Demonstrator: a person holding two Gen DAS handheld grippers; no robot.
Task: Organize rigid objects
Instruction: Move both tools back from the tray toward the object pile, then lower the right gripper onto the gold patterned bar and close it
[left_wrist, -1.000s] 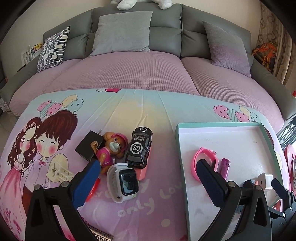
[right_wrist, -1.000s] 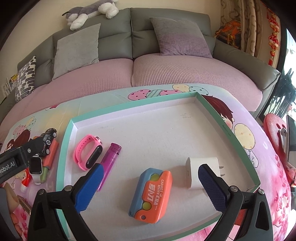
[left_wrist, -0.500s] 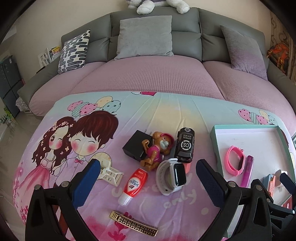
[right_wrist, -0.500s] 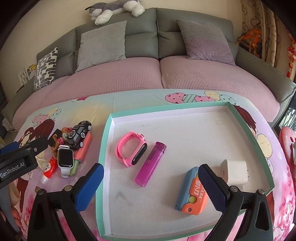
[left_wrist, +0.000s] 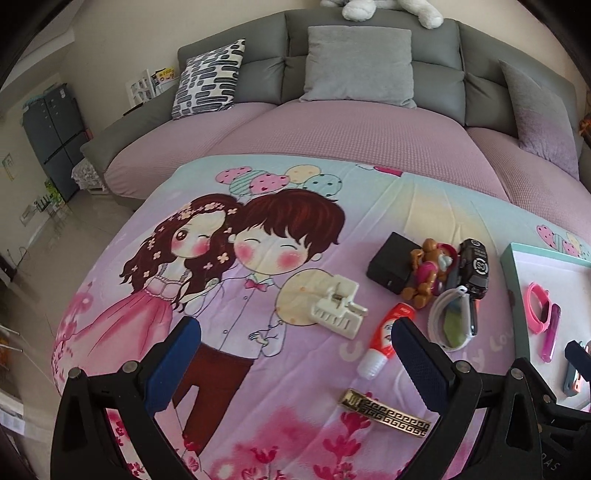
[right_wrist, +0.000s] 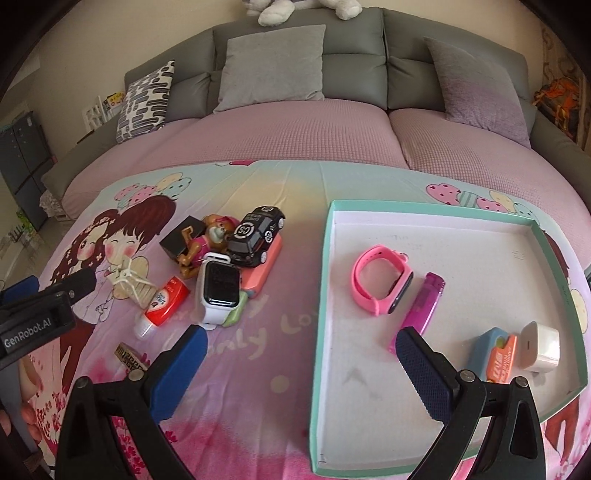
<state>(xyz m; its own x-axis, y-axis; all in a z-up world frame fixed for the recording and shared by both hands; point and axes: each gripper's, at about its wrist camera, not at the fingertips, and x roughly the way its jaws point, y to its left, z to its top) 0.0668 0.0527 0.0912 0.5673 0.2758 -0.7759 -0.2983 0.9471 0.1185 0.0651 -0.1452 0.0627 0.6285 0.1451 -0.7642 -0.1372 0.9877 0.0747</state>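
Note:
A teal-rimmed white tray (right_wrist: 373, 204) lies on the right of the cartoon-print cloth. It holds a pink watch (right_wrist: 380, 278), a purple lighter (right_wrist: 424, 304), a blue-orange toy (right_wrist: 496, 354) and a white charger (right_wrist: 539, 347). Left of it is a pile: black toy car (right_wrist: 256, 234), dog figure (right_wrist: 207, 240), black box (right_wrist: 181, 236), white smartwatch (right_wrist: 219, 288), red tube (right_wrist: 162, 306), white clip (left_wrist: 338, 308), gold bar (left_wrist: 384, 413). My left gripper (left_wrist: 295, 365) is open and empty, near the clip. My right gripper (right_wrist: 299, 373) is open and empty, above the tray's left rim.
A grey sofa with a pink cover (left_wrist: 351, 125) and cushions runs behind the cloth. The floor (left_wrist: 55, 236) drops off at the left. A pink block (right_wrist: 264, 267) lies under the toy car.
Both grippers have swung left. The left view now centres on the clip and cartoon couple. The right view has left the tray's inside and now takes in the pile.

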